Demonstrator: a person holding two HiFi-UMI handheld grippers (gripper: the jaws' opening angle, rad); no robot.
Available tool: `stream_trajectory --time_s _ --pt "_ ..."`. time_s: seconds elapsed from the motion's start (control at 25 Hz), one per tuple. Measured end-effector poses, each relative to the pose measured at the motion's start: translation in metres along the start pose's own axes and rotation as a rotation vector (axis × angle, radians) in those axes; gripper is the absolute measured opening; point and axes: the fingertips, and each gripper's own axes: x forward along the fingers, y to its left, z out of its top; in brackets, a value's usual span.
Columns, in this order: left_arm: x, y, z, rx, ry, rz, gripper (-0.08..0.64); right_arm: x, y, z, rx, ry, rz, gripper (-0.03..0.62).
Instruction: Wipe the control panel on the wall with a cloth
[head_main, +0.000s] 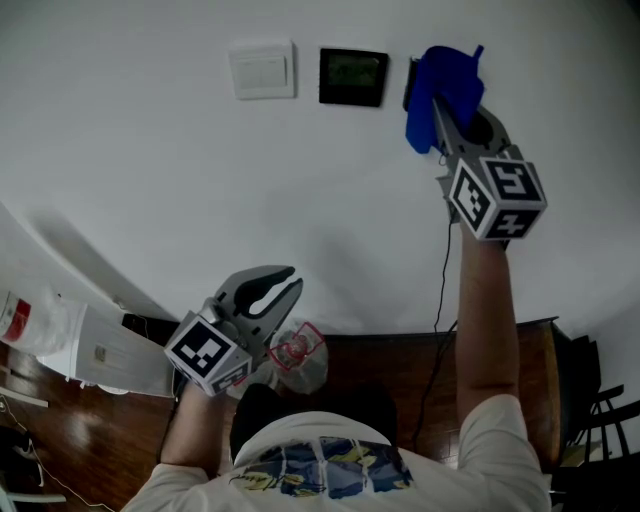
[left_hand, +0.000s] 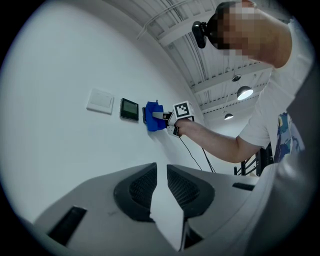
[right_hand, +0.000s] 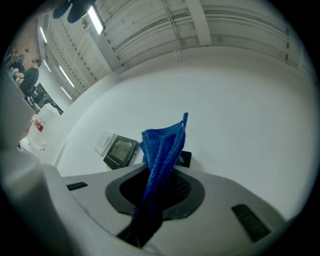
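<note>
On the white wall hangs a black control panel (head_main: 353, 77) with a small greenish screen, which also shows in the right gripper view (right_hand: 120, 150) and the left gripper view (left_hand: 129, 109). To its right a second dark panel (head_main: 411, 85) is mostly hidden by a blue cloth (head_main: 445, 85). My right gripper (head_main: 437, 105) is raised to the wall and shut on the blue cloth (right_hand: 162, 145), which presses against that second panel (right_hand: 185, 158). My left gripper (head_main: 290, 278) hangs low and away from the wall, jaws together with nothing in them (left_hand: 161, 167).
A white wall switch (head_main: 262, 70) sits left of the screen panel. A thin black cable (head_main: 443, 280) runs down the wall to a dark wooden table (head_main: 500, 370). A clear plastic container (head_main: 300, 355) stands below my left gripper. White boxes (head_main: 90, 340) lie at the left.
</note>
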Motion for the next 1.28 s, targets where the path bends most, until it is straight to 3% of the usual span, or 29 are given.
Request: stream_trajectory --time_s 0.36,0.56,1.28 --pt "0.004 -0.001 -0.004 0.006 0.013 -0.012 0.043 -0.027 -0.060 -0.018 0.013 0.033 -0.117 0.075" --pt "0.006 -0.002 -0.002 0.009 0.015 -0.010 0.043 -0.036 -0.074 -0.025 0.024 0.033 -0.141 0.075" --pt "0.002 0.013 0.000 0.003 0.015 0.031 0.043 -0.133 -0.038 -0.055 0.067 0.016 -0.130 0.074"
